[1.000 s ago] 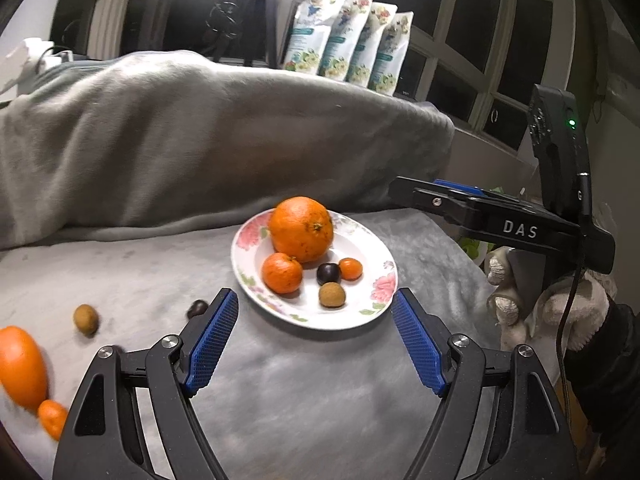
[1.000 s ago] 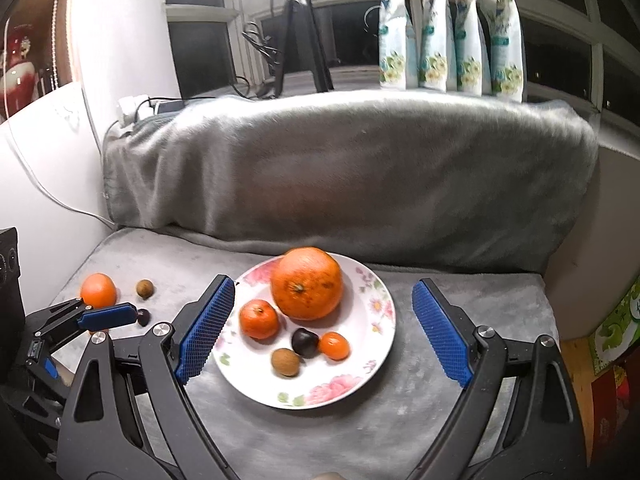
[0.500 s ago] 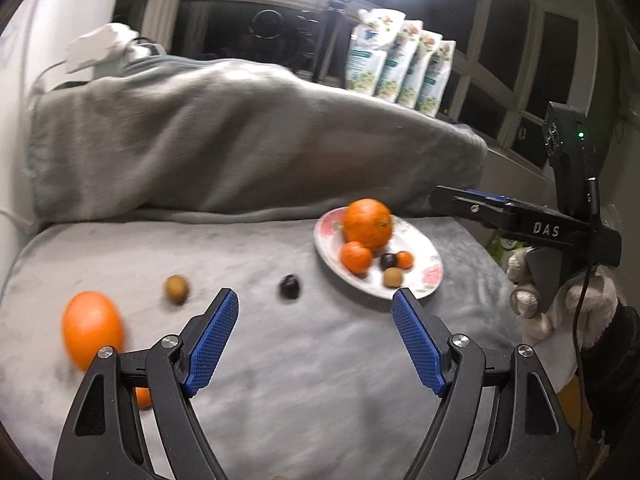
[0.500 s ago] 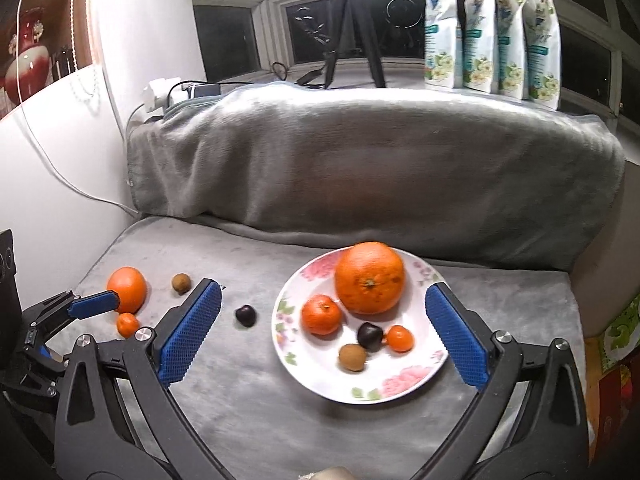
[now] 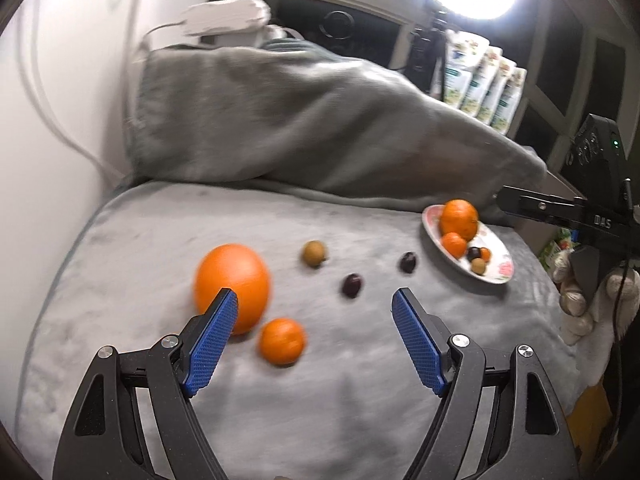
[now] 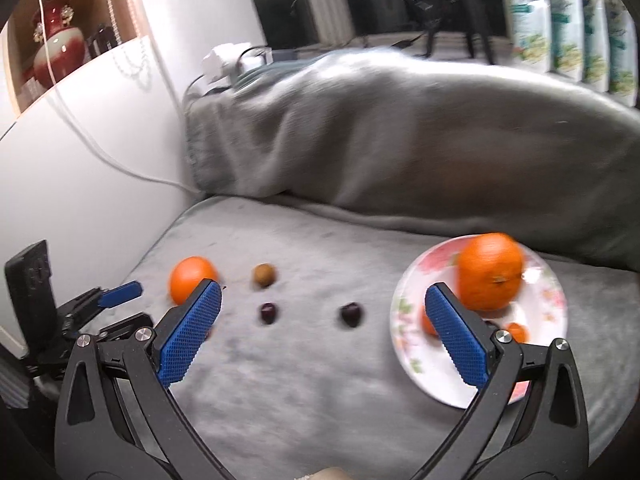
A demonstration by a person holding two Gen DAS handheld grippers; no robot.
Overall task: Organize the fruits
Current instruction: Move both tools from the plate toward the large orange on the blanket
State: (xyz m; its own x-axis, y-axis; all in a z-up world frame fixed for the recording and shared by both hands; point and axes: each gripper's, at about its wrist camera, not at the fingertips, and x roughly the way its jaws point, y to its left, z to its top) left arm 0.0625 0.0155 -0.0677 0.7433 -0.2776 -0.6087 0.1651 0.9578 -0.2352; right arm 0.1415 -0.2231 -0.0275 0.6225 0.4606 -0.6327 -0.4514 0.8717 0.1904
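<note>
A floral plate (image 5: 496,254) (image 6: 554,292) at the right holds a big orange (image 5: 459,219) (image 6: 490,271), a small mandarin (image 5: 454,244), a dark plum, a tiny orange fruit and a brown fruit. Loose on the grey blanket lie a big orange (image 5: 232,286) (image 6: 192,278), a small mandarin (image 5: 282,341), a brown kiwi-like fruit (image 5: 314,253) (image 6: 264,275) and two dark plums (image 5: 352,285) (image 5: 408,262) (image 6: 268,313) (image 6: 352,314). My left gripper (image 5: 314,312) is open and empty above the loose fruit. My right gripper (image 6: 322,306) is open and empty, left of the plate.
A thick grey blanket roll (image 5: 304,128) (image 6: 400,128) runs along the back. A white wall (image 5: 48,120) borders the left. Printed pouches (image 5: 484,80) and a tripod stand on the window sill. A red vase (image 6: 56,48) sits on a shelf at the left.
Both grippers have swung left. The plate has slid to the right of each view, and the loose oranges, kiwi and plums have come toward the centre. Both stay open.
</note>
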